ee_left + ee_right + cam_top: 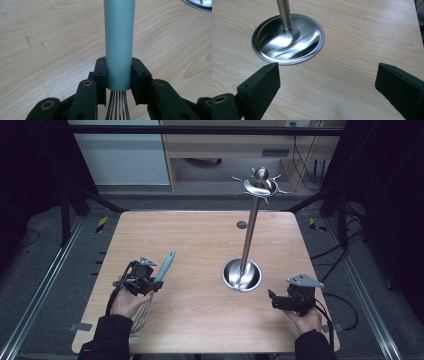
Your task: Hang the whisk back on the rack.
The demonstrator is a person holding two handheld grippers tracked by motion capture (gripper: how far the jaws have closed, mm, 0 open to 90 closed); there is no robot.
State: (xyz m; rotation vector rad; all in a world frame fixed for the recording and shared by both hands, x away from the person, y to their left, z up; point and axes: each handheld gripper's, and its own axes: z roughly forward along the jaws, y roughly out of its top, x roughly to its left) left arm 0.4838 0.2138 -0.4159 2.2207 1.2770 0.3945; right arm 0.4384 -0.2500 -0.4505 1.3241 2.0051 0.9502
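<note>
Whisk (pixel 119 45) clamped in left gripper (pixel 119 77)

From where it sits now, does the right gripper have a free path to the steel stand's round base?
Probably yes. The right gripper is open with nothing between its jaws, and bare table lies between it and the stand's base. The left gripper, holding the whisk, is well aside.

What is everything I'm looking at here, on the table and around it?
Whisk: one, teal handle, steel wires, clamped in the left gripper at the table's left front.
Utensil stand: one, silver, round base, upright pole, hooked top, right of centre.
Table: one, light wood.
Left gripper: one, black, shut on the whisk handle.
Right gripper: one, black, jaws open, empty, near the stand's base.
Hands: two, dark sleeves, at the near edge.
</note>
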